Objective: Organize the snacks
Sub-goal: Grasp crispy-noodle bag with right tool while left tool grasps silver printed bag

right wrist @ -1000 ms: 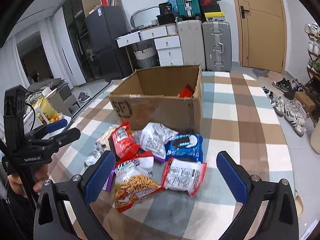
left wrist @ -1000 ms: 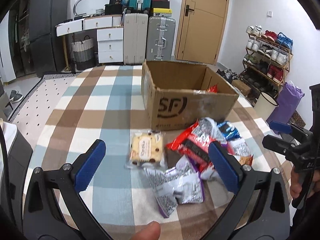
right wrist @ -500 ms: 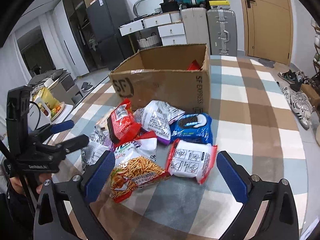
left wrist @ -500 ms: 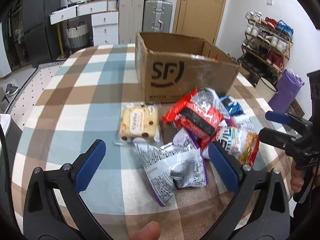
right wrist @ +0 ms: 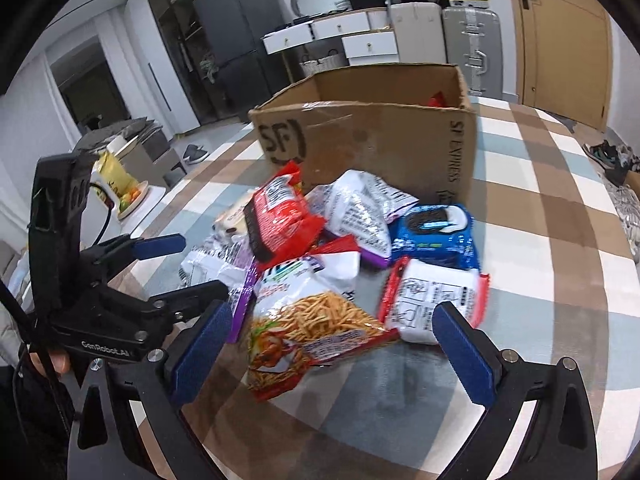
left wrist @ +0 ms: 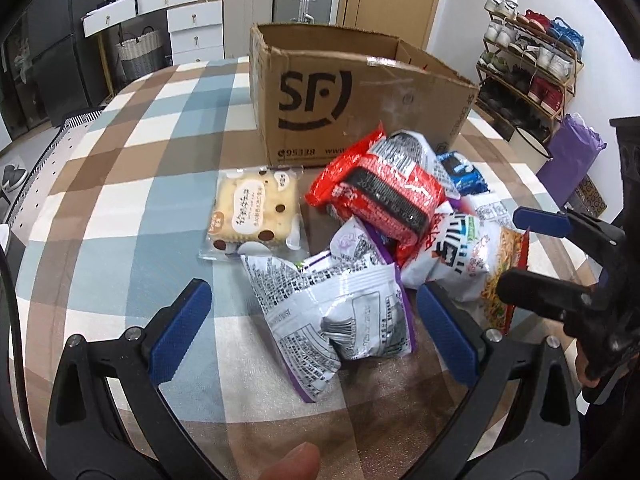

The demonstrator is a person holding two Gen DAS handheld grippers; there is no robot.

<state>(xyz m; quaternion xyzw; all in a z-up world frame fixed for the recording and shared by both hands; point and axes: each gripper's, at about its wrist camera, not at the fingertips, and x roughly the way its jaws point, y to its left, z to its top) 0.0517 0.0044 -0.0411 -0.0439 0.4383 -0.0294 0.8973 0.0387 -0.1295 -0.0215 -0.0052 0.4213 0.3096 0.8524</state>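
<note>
Over the near edge of the checked tablecloth [left wrist: 120, 184], left gripper [left wrist: 314, 328] hangs low, jaws spread wide, nothing between the blue pads. Straddled by those pads: a crumpled white-and-purple foil snack bag [left wrist: 332, 308], lying just ahead, its long axis roughly along the gripper's pointing line and slanting a bit left-to-right. A closing move would seem to catch it across the narrow width. Left gripper is clearly the nearer one to this bag.

Right gripper [right wrist: 332, 344] also spread, empty, low over a white-and-red bag printed with fried sticks [right wrist: 308, 320]; that bag sits between its pads, long axis running diagonally away toward the pile. Just right of it, touching, a white pouch with red edges [right wrist: 436, 296].

Farther out, pile is heaped together: red-and-black packet [left wrist: 384, 196] leaning on top, blue cookie pack [right wrist: 436, 236] behind, another white-and-purple bag [right wrist: 360, 208] against the box. A clear-wrapped pale biscuit with brown dots [left wrist: 254, 212] lies flat, apart on the left side of the pile.

Beyond all that, the open brown cardboard box marked SF [left wrist: 360, 96] stands upright, touching the pile's back; a bit of red wrapper [right wrist: 436, 100] shows inside. Judging by this, most snacks are not yet boxed.
</note>
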